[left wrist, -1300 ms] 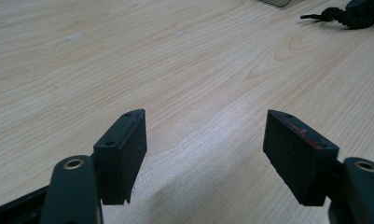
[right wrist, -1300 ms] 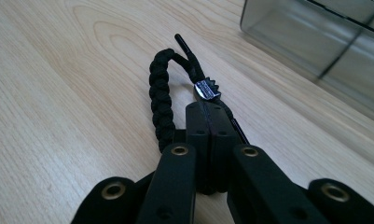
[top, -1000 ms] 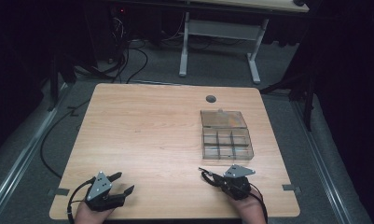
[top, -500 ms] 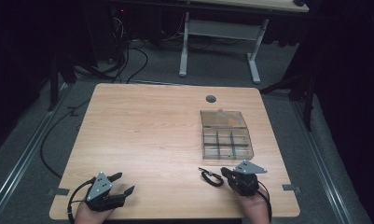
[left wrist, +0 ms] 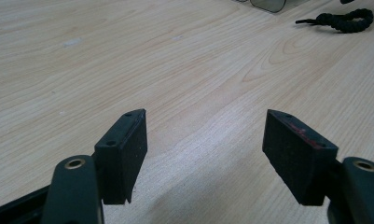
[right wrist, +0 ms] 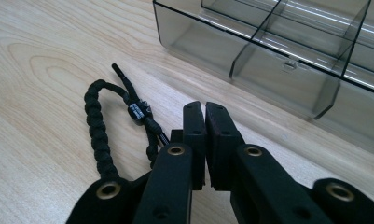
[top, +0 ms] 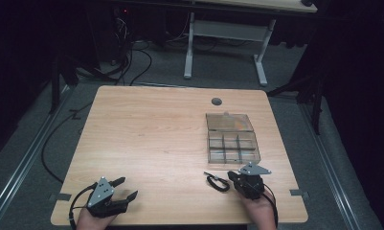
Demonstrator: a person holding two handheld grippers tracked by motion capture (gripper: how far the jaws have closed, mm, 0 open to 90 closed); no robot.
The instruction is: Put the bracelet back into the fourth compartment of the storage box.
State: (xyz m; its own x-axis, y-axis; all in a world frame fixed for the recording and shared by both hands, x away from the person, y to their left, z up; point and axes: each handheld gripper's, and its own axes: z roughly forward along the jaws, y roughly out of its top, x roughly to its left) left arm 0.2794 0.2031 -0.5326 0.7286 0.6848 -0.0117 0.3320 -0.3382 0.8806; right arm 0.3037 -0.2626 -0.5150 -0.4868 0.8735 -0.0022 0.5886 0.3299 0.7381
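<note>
High view: saw the black braided cord loop [top: 217, 182] lying flat on the wooden bench [top: 151, 143], near the front edge, just beside the right gripper [top: 233, 176] on its left. Could not tell there whether cord and gripper touched. Noted the clear compartment box [top: 231, 139] with its lid open, close beyond that gripper. Found the left gripper [top: 125, 188] at the front left corner, well apart from the cord, fingers spread.

Left gripper view: showed both fingers [left wrist: 124, 154] wide apart over bare bench, nothing between them; cord loop [left wrist: 345, 19] far off at top right.

Right gripper view: showed the fingers [right wrist: 194, 135] pressed together, gripping nothing. Lay just left of them, the cord loop [right wrist: 98, 130], its knotted end [right wrist: 139, 112] near the fingertips. Stood just beyond, the box wall [right wrist: 268, 60].
</note>
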